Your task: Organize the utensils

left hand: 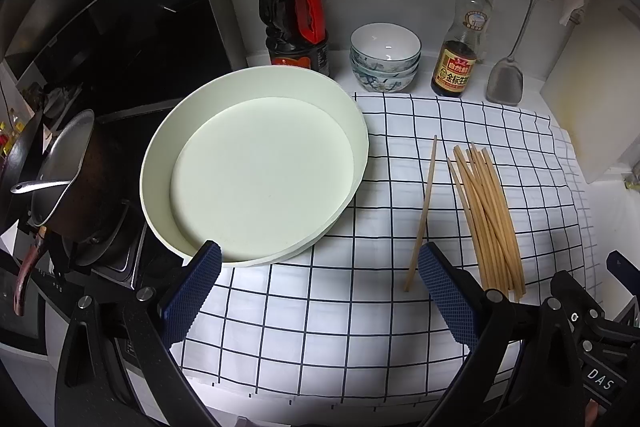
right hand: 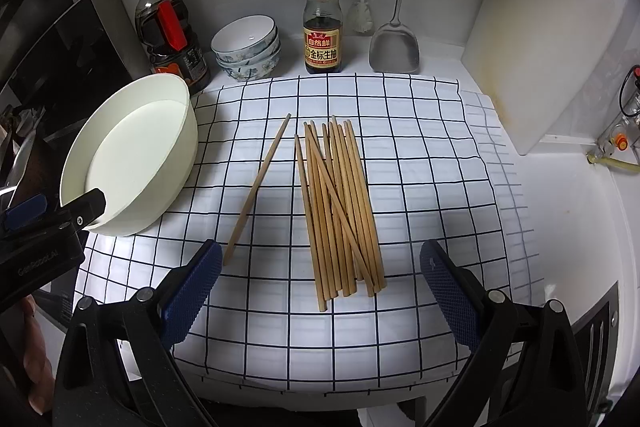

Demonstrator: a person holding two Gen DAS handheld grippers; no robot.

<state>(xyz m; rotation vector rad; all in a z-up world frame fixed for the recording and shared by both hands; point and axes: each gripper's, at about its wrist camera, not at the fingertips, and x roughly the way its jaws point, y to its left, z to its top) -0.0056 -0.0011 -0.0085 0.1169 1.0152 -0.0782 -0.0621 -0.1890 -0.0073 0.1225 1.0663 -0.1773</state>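
Wooden chopsticks wait on a checked cloth as two hand-held tools hover, both spread wide and gripping nothing.

A loose bundle of pale wooden chopsticks (right hand: pixel 340 207) lies at centre frame in the right wrist view on the white cloth with dark grid lines (right hand: pixel 420 167) covering the worktop; one stray wooden chopstick (right hand: pixel 258 189) lies apart to its left, slanting toward the round cream-white shallow tub (right hand: pixel 176 147) at left frame, which looks empty; the right tool (right hand: pixel 320 293) hangs just short of the bundle's near ends, the left tool (left hand: pixel 320 291) between tub and stray stick; judged from this, a clean grasp means closing across the sticks' middle, squaring the fingers to their length, so none roll away or fan out.
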